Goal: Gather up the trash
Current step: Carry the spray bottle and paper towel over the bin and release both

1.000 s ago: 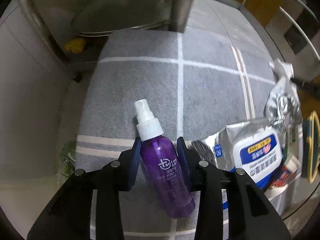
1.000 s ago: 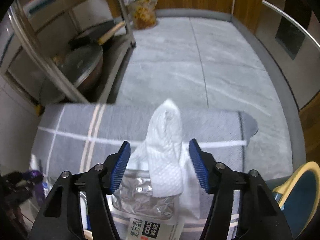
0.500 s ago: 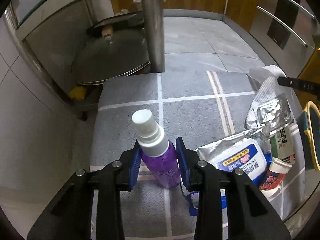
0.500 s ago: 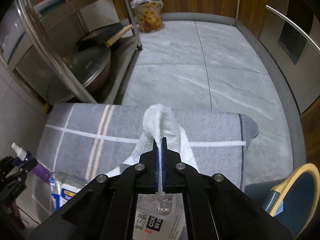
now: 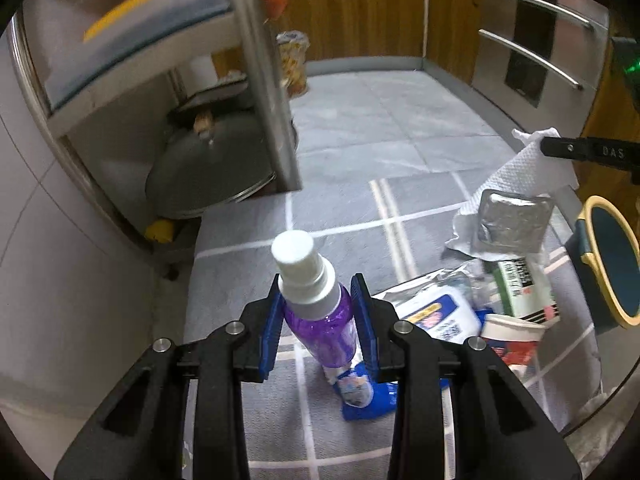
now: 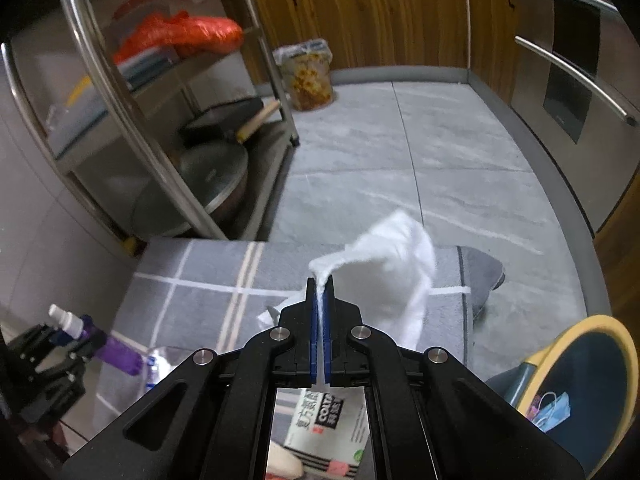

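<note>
Between the blue pads of the left gripper (image 5: 319, 312), at six o'clock in its wrist view, a purple spray bottle (image 5: 320, 320) with a white cap is clamped at the shoulder and stands nearly upright, lifted over the grey checked mat (image 5: 248, 288). Just below its base lies a blue wrapper (image 5: 366, 396); toward four o'clock sit a white-and-blue wipes pack (image 5: 436, 314) and a red-and-white cup (image 5: 512, 332), with a green-and-white box (image 5: 520, 280) just beyond. At two o'clock a silver foil blister (image 5: 512, 220) rests against a white paper towel (image 5: 524, 168), whose top corner is pinched by the right gripper (image 5: 546, 147). In the right wrist view that gripper (image 6: 320, 282) is closed tight on the towel (image 6: 392, 256), which hangs off toward two o'clock above the mat. At four o'clock stands a yellow-rimmed blue bin (image 6: 576, 368). Farther off, at ten o'clock, a steel rack (image 6: 132, 96) holds a lidded pan (image 6: 200, 188).
</note>
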`<state>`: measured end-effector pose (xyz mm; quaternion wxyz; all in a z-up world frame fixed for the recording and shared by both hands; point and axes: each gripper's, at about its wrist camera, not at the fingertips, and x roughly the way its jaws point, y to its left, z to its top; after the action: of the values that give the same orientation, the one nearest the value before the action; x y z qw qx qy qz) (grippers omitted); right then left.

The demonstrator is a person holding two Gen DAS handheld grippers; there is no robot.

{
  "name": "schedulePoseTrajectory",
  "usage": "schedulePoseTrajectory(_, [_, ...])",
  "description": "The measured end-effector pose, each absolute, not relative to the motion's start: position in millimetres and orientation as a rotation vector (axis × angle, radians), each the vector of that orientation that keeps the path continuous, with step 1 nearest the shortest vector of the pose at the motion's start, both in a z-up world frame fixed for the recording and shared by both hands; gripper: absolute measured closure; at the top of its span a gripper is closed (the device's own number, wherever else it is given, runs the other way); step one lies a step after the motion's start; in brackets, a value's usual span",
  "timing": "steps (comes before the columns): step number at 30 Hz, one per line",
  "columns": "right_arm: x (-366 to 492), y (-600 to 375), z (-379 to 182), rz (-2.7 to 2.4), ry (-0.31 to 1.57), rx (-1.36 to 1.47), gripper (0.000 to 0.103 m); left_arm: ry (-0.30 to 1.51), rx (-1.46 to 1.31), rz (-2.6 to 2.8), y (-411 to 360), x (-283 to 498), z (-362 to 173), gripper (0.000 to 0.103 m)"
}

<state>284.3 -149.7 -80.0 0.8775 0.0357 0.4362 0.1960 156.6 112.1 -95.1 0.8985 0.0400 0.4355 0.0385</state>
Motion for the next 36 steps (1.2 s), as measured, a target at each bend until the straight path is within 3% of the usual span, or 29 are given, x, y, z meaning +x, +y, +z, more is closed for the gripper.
schedulePoseTrajectory(15, [232.8, -174.3, -35.7, 0.451, 0.803, 0.142, 0.100, 0.757, -0.034, -0.027, 100.8, 118.6, -43.6, 0.070])
schedulePoseTrajectory(28, [208.0, -170.6, -3.2, 0.521, 0.739, 0.194, 0.100, 0.678, 0.051, -0.125, 46.0, 96.2, -4.7, 0.070])
schedulePoseTrajectory(32, [203.1, -167.6, -6.6, 0.575, 0.781, 0.213, 0.100, 0.668, 0.081, -0.157, 27.8, 97.8, -1.5, 0.070])
schedulePoseTrajectory(36, [202.9, -156.9, -37.5, 0.562, 0.916, 0.059, 0.100, 0.694, 0.120, -0.169, 18.2, 103.6, -10.2, 0.070])
